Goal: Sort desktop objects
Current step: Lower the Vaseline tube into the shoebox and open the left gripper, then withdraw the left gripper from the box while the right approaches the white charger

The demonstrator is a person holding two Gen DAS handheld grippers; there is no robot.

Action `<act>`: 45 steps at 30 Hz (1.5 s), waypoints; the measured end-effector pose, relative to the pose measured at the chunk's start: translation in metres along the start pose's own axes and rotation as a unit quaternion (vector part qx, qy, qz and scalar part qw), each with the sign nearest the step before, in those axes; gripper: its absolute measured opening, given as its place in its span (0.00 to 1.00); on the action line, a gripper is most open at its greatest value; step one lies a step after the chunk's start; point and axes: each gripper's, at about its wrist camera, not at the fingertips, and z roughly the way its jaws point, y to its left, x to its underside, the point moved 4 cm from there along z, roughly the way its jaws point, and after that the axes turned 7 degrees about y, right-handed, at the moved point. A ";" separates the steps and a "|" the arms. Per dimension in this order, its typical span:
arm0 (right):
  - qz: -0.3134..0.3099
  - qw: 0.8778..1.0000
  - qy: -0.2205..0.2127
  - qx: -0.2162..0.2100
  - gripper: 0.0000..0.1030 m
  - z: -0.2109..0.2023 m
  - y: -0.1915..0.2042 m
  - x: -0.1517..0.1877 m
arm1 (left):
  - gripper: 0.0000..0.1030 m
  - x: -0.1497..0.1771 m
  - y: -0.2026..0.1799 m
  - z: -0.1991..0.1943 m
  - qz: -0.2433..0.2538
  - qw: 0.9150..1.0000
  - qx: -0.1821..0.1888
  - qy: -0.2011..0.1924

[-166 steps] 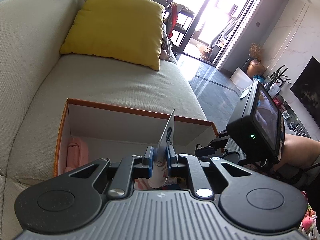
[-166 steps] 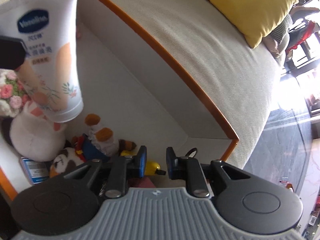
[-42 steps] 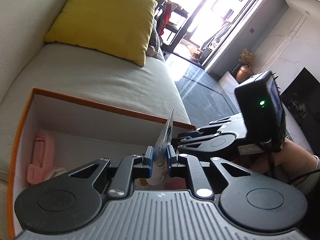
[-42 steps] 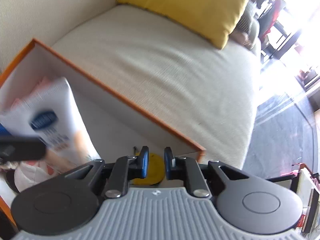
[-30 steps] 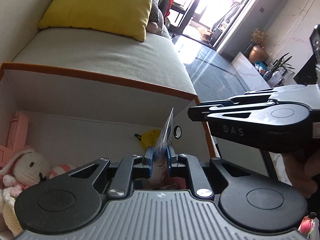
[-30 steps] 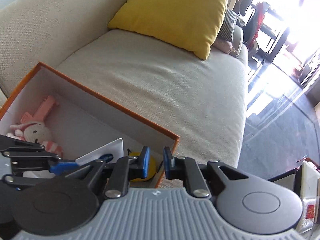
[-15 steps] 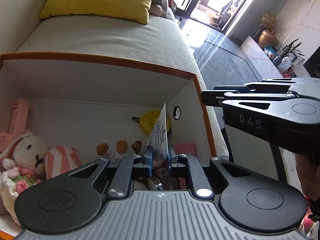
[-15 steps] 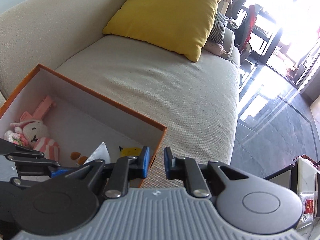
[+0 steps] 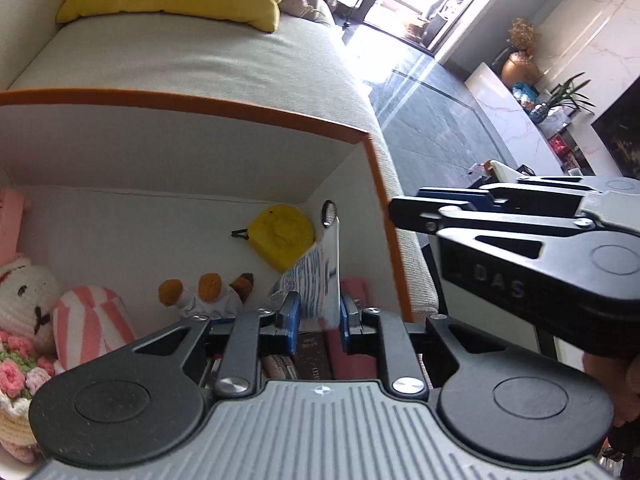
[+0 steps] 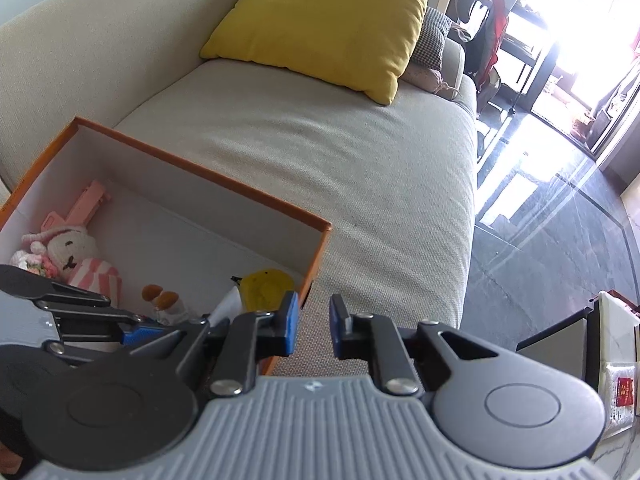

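An orange-rimmed white box [image 9: 240, 106] stands on the sofa seat. My left gripper [image 9: 318, 320] hangs over its right end with a white hand-cream tube [image 9: 320, 276] standing between its blue pads. Its jaws are opening, and the tube leans loose toward the right pad. In the box lie a yellow duck-shaped item [image 9: 282, 236], a toy with orange feet [image 9: 208, 292] and a knitted bunny [image 9: 24, 296]. My right gripper [image 10: 313, 326] is shut and empty, just outside the corner of the box [image 10: 200, 168]; it also shows in the left wrist view [image 9: 408, 208].
A yellow pillow [image 10: 328, 24] leans on the beige sofa [image 10: 340, 160] behind the box. Dark glossy floor [image 10: 560, 240] lies to the right, with a low table edge and packets [image 10: 616, 380] at the lower right. A pink item [image 10: 92, 200] lies along the box's far left wall.
My left gripper tipped further down into the box and its jaws parted; the tube has turned and slumped between them. My right gripper drew back to the right, out past the box corner.
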 end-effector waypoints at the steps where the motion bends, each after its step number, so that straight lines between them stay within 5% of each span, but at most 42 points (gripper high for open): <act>1: 0.000 1.000 0.000 0.000 0.16 -0.001 0.001 0.001 | 0.24 0.000 -0.002 -0.002 0.002 1.000 0.001 -0.002; 3: 0.000 1.000 0.002 -0.001 0.16 -0.002 0.002 0.001 | 0.32 -0.002 -0.005 -0.007 0.004 1.000 -0.002 -0.009; 12: 0.030 0.999 -0.020 -0.011 0.18 -0.026 -0.002 0.016 | 0.32 0.018 -0.014 -0.054 0.045 0.997 -0.012 -0.067; 23: 0.106 0.994 -0.017 -0.018 0.23 -0.031 -0.014 0.107 | 0.32 0.084 -0.011 -0.127 0.090 0.987 -0.023 -0.130; 32: 0.175 0.983 0.048 -0.039 0.23 0.039 -0.002 0.148 | 0.32 0.133 0.015 -0.128 0.076 0.991 -0.031 -0.110; 36: 0.191 0.979 0.068 -0.035 0.14 0.065 0.005 0.149 | 0.32 0.148 0.035 -0.117 0.048 0.994 -0.042 -0.087; 42: 0.193 0.975 0.069 -0.087 0.23 0.063 0.018 0.161 | 0.32 0.166 0.066 -0.100 0.011 0.996 -0.062 -0.055; 45: 0.146 0.983 0.075 -0.081 0.22 0.056 0.045 0.164 | 0.32 0.173 0.076 -0.090 -0.001 0.997 -0.066 -0.041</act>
